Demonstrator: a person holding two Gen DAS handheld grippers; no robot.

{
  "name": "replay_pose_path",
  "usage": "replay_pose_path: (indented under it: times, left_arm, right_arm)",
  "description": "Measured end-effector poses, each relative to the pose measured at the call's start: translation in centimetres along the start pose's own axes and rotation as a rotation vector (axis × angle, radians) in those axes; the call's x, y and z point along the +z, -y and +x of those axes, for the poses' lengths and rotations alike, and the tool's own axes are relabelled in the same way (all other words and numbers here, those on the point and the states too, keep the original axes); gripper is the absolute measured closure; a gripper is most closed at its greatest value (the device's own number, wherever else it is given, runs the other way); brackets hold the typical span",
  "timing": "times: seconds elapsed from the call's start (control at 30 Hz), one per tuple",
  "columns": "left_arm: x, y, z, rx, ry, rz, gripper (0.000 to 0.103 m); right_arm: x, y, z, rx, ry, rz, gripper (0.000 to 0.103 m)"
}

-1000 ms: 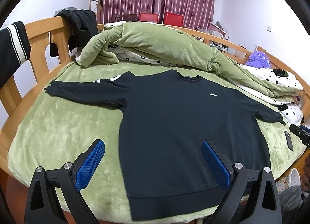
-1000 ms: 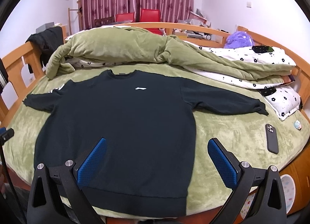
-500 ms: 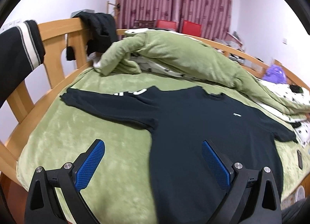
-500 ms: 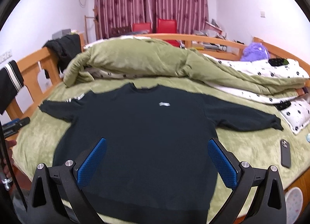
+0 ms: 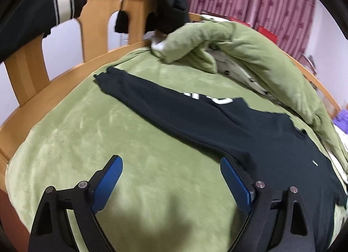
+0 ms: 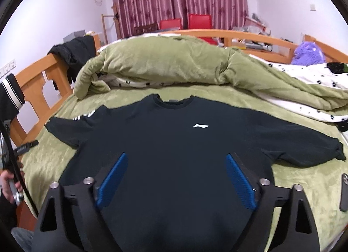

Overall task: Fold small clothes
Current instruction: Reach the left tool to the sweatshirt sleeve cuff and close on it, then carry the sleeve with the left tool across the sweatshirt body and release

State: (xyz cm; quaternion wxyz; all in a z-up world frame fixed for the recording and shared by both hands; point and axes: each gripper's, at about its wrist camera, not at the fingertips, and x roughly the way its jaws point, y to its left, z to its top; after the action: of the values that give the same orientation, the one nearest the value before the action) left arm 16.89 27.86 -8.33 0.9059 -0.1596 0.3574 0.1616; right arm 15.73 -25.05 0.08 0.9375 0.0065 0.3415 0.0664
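Bed (image 6: 304, 188) with green plush cover carries everything; rumpled green quilt (image 6: 165, 66) piled well beyond both sets of fingers. Black sweatshirt (image 6: 174, 143) lies flat, front up, both sleeves spread, nothing folded yet.

Change vs 1 s ago: the left view swung off the sweatshirt's body and dropped closer to the bed. The left gripper (image 5: 171, 181) now hangs over bare cover, with the left sleeve (image 5: 152, 101) stretched ahead of its fingers and the armpit just past the right-hand fingertip. The right gripper (image 6: 176, 178) moved in too; its fingers now frame the sweatshirt's chest, white logo (image 6: 200, 125) just ahead, right sleeve (image 6: 304, 143) off beyond the right-hand finger.

Both fingers wide apart, holding nothing, no cloth between the blue pads (image 5: 108, 184).

Reading: approach phase, the left side is probably going for the sleeve or shoulder to start the 1st fold inward. Fold count 0.

Small stuff: phone (image 6: 344, 192) on the bed near the right edge, well clear of the sweatshirt; purple plush toy (image 6: 308, 53) far back.
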Motion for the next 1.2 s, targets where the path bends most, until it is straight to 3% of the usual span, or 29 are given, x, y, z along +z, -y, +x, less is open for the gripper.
replay_pose_path:
  times: [0.13,0.23,0.43,0.63,0.7,0.8,0.93,1.03,1.2]
  left_arm:
    - [1.1,-1.7,3.6,0.025,0.001,-0.029,0.015]
    - [1.7,-2.6,6.3,0.065,0.005,-0.060,0.024]
    - [3.7,-3.9,11.8,0.049,-0.004,-0.132,0.027]
    - [5.6,-5.4,17.2,0.053,-0.048,-0.224,0.041]
    - [5.6,-6.2,18.5,0.066,-0.045,-0.249,0.050]
    - [6.0,-6.4,19.2,0.064,-0.021,-0.252,0.054]
    - [7.0,-5.6,19.4,0.078,-0.020,-0.188,0.094]
    - [8.3,-4.2,17.5,0.090,0.020,-0.141,0.096]
    - [11.5,1.1,11.8,0.020,0.098,-0.049,0.097]
  right_arm:
    - [-0.9,0.9,2.9,-0.003,-0.013,0.023,0.025]
    - [-1.8,1.6,4.6,0.022,-0.044,0.065,0.025]
    - [-2.9,2.1,7.1,-0.012,-0.099,0.061,0.025]
    - [-3.0,2.3,8.1,-0.024,-0.125,0.035,0.025]
    - [-3.0,2.3,8.5,-0.016,-0.133,0.034,0.025]
    - [-3.3,2.0,9.0,-0.025,-0.154,0.004,0.025]
    - [-3.6,2.1,9.1,-0.007,-0.181,0.016,0.025]
    - [-3.0,2.4,8.0,0.022,-0.168,0.036,0.026]
    - [-1.6,3.3,5.1,0.035,-0.072,0.069,0.026]
